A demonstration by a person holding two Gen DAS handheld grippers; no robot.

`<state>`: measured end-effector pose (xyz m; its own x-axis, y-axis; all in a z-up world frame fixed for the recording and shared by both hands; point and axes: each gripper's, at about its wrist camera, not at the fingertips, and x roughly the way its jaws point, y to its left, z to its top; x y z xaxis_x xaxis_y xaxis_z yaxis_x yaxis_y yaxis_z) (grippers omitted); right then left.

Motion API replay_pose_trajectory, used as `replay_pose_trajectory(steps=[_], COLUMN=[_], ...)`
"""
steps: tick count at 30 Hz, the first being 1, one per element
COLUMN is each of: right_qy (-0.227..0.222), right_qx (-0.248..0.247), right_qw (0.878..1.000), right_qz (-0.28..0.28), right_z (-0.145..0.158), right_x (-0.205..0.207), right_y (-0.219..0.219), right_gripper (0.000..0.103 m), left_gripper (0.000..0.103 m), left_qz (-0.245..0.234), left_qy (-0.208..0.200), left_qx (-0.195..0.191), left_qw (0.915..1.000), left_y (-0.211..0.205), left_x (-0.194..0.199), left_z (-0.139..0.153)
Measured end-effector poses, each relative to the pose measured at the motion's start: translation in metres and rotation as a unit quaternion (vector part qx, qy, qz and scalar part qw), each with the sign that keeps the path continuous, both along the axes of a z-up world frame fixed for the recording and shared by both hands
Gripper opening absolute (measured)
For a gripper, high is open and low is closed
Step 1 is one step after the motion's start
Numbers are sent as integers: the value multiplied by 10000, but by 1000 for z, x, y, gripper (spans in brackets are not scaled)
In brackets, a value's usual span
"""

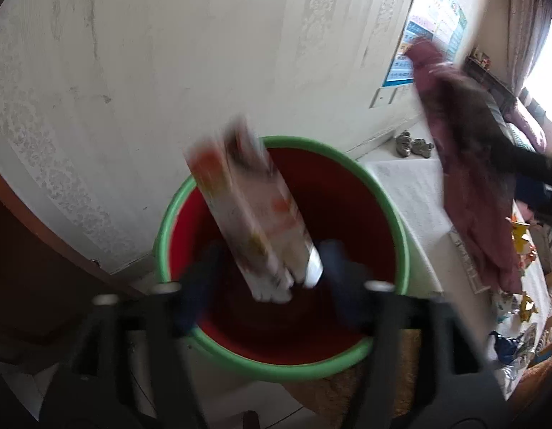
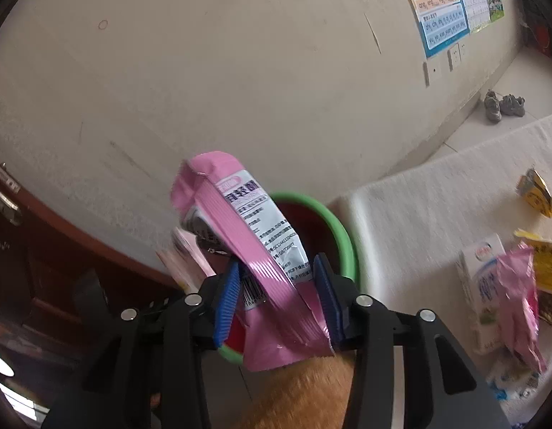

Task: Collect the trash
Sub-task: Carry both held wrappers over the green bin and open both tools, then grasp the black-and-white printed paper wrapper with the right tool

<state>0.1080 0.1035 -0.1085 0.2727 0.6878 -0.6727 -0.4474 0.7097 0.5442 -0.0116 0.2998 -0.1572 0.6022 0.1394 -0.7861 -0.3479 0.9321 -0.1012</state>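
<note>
Red plastic bucket with green rim (image 1: 397, 236): one, on the floor against the pale wall (image 1: 168, 53), just beside the white-covered table (image 2: 419, 207). This is where the trash goes.

White-covered table: still carries litter. From the right wrist view I count one white milk carton (image 2: 481, 286), one pink wrapper (image 2: 522, 293) leaning on it, and at least two yellow packets (image 2: 535, 193); more scraps at the edge are too warped to count.

Long white printed carton (image 1: 247, 211): one, tilted over the bucket's mouth, its lower end between the jaws of the left gripper (image 1: 272, 268). The jaws stand wide and look clear of it, so it reads as let go and dropping, though motion blur makes contact hard to rule out. Light, stiff, empty-looking; best pinched across its narrow faces near one end.

Pink foil snack bag with white label (image 2: 247, 250): one, standing up between the blue pads (image 2: 227, 296) of the right gripper (image 2: 279, 293), above the bucket's near rim. Jaws are roughly half open; the pads flank the bag without clearly squeezing it. Thin, crinkly, slippery film, almost weightless. Take it at the crimped seam, where it is stiffest.

Pair of shoes (image 2: 504, 105): two, on the floor by the wall, well apart from the work.
</note>
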Motion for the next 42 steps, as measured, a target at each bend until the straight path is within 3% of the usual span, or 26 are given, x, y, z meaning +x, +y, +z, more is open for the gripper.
replay_pose_trajectory(steps=[3, 7, 13, 16, 18, 20, 23, 25, 28, 31, 33, 35, 42], right_qy=[94, -78, -482, -571, -412, 17, 672, 850, 835, 907, 1122, 1283, 851], right_qx=[246, 68, -839, -1720, -2407, -2982, -3248, -3284, -3172, -3176, -3002, -2623, -2182], right_qw=[9996, 9998, 9941, 9774, 9587, 9380, 9219, 9191, 9257, 9248, 9280, 9365, 9439], right_qz=[-81, -162, -495, -1089, -1454, -1769, -2004, -2005, -1886, -1890, -1899, -1941, -2327], right_z=[2, 8, 17, 5, -13, -39, -74, -87, -93, -102, -115, -120, -95], right_x=[6, 1, -30, -38, -40, -44, -50, -50, -47, -38, -35, -33, -34], right_y=[-5, -31, -117, -182, -226, -269, -308, -317, -317, -317, -316, -320, -337], right_gripper=[58, 58, 63, 70, 71, 71, 71, 71, 68, 56, 23, 8, 4], left_gripper=[80, 80, 80, 80, 80, 80, 80, 80, 80, 80, 80, 80, 80], left_qz=[79, 58, -290, -523, -713, -972, -1313, -1502, -1790, -1989, -2106, -2185, -2046], left_qy=[-14, -2, -247, -326, -347, -313, -241, -231, -160, -98, -62, -73, -107], left_qx=[47, 21, 8, -51, -99, -170, -317, -376, -452, -439, -433, -403, -619], left_qw=[10000, 10000, 9993, 9981, 9968, 9946, 9905, 9877, 9827, 9790, 9766, 9750, 9768], left_y=[-1, -7, -37, -59, -76, -101, -137, -158, -190, -211, -219, -225, -217], left_x=[-1, 2, 11, 16, 18, 25, 32, 35, 40, 41, 38, 36, 28], left_z=[-2, 1, 19, 23, 24, 23, 22, 22, 22, 22, 22, 23, 28])
